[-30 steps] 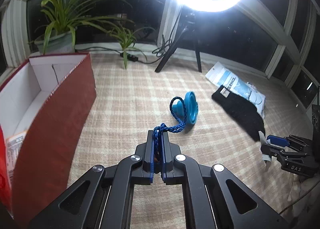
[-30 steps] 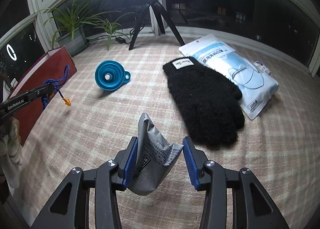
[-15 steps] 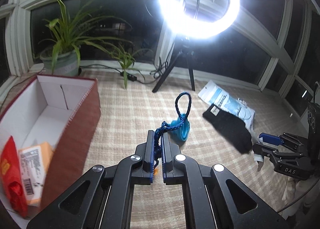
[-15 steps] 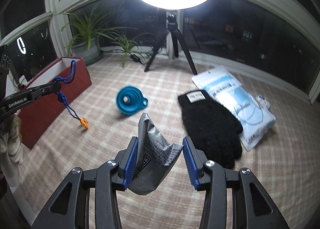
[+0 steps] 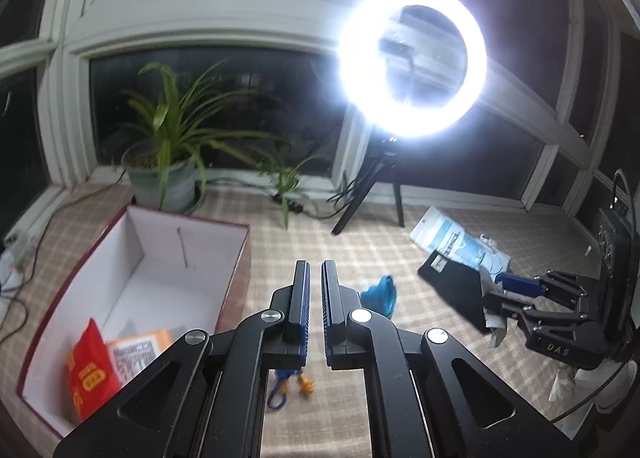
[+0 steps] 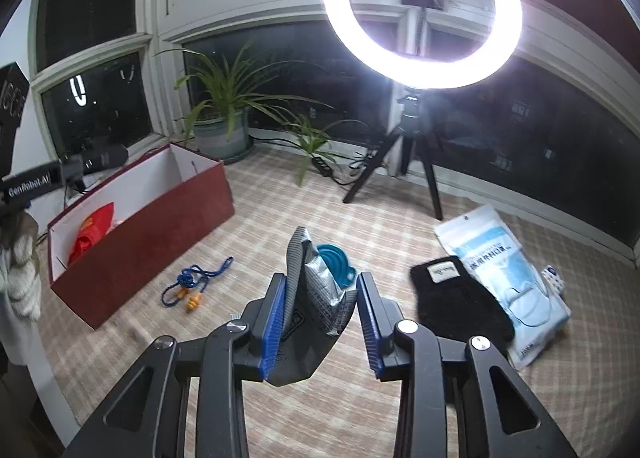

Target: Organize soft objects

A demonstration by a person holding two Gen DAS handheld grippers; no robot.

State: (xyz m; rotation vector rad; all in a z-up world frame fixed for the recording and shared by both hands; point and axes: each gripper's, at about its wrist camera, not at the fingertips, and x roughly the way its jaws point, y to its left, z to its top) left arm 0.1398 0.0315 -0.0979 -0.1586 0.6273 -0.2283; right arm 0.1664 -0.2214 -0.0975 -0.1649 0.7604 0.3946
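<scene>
Right gripper, jaws clamped on grey pouch, hovers over table; red box lies forward-left. Left gripper, jaws narrowly parted, empty; blue cord on table beside box, outside it.

Light source ahead of me: one round white ring lamp on a black tripod, blown out with haloed glare, against black night windows. Floor mid-bright; my views bend at the edges, left view motion-blurred.
</scene>
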